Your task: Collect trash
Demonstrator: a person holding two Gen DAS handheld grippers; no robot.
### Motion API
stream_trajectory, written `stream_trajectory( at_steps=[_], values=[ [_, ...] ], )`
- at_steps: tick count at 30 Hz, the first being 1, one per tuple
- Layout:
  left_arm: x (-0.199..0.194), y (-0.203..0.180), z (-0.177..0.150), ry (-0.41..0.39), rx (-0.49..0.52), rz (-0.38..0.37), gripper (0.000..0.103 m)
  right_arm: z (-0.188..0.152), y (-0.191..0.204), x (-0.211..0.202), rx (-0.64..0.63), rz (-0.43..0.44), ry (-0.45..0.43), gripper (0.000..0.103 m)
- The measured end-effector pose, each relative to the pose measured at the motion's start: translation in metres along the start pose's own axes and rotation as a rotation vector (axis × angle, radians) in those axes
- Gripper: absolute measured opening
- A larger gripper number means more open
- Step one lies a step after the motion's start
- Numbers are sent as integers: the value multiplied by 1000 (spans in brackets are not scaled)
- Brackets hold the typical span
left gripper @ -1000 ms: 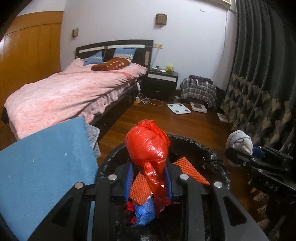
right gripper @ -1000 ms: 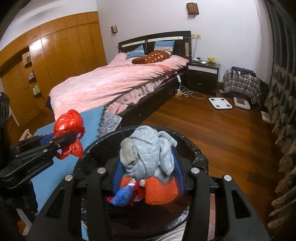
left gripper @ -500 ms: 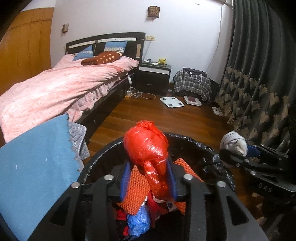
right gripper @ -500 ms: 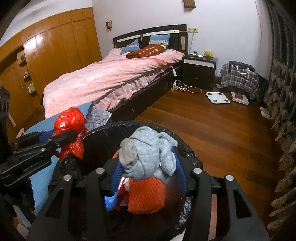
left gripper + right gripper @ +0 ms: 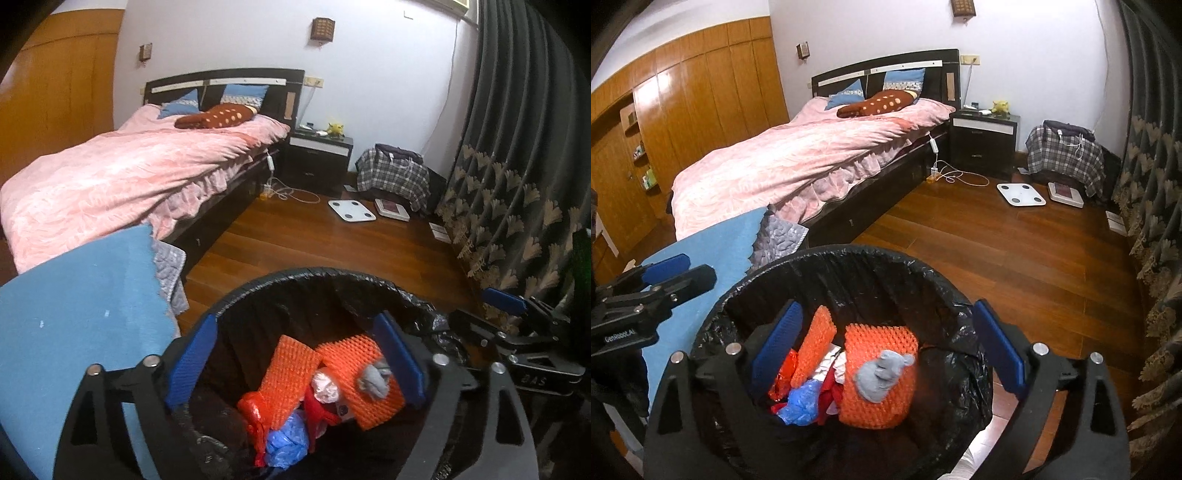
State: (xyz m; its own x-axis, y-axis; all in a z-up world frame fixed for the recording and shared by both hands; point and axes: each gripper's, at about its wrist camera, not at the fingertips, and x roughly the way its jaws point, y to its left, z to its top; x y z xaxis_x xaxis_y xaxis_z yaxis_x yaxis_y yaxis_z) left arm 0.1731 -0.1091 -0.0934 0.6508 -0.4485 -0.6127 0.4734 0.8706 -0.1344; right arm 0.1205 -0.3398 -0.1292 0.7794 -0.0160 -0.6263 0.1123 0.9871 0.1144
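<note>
Right wrist view — both tools' jaws opening, empty — upright trash bin (image 5: pixel 849 266) beneath.

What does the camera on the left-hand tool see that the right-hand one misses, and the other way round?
Only the left wrist view shows the right gripper from the side, in front of the dark curtain.

Only the right wrist view shows the wooden wardrobe wall with its shelf nook, and the left gripper from the side, over the blue cloth.

Both show the black-lined bin holding orange foam netting, a grey sock and blue plastic, plus the pink bed, nightstand and white scale. Each gripper's jaws are opening with nothing between them.
</note>
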Motion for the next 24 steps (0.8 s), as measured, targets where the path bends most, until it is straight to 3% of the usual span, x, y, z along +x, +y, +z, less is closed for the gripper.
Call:
stream_trajectory(
  at_steps=[4,24],
  values=[
    [-18,6,2,-20,-5,34,97,2,9,-13,2,19,-13,96],
    [-127,34,-25,-78,-76,197,97,6,84,-89,-100,133,-57,98]
  ],
)
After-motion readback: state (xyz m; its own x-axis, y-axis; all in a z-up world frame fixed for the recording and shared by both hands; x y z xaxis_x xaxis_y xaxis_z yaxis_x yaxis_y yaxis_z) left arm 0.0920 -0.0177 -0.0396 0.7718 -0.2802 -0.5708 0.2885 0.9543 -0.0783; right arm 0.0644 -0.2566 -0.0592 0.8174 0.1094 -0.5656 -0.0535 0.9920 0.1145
